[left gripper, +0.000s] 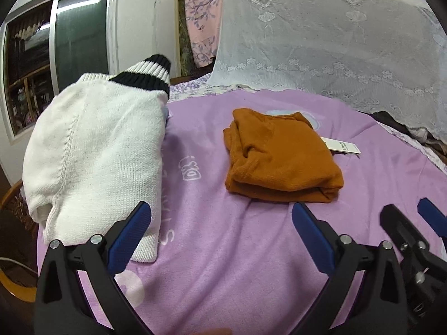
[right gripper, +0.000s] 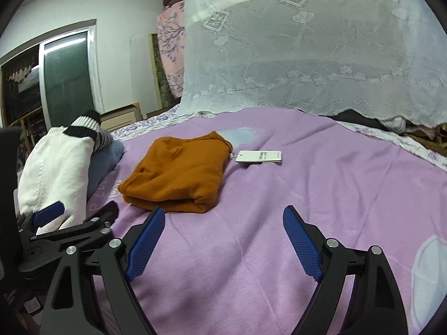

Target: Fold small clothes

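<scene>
With both claws hovering low over the purple blanket (left gripper: 237, 251), left gripper (left gripper: 220, 237) is spread wide, nothing between its blue pads (left gripper: 131, 237). Right gripper (right gripper: 220, 240) likewise wide open and empty. Folded orange top (right gripper: 178, 173) lies on the blanket just ahead of them, white hang tag (right gripper: 258, 157) beside it. White knit sweater (left gripper: 95, 150) sits piled at the left edge, over some blue denim (right gripper: 104, 162).

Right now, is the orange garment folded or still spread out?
Folded. The orange garment lies as a compact layered bundle on the purple blanket, its tag sticking out beside it.
</scene>
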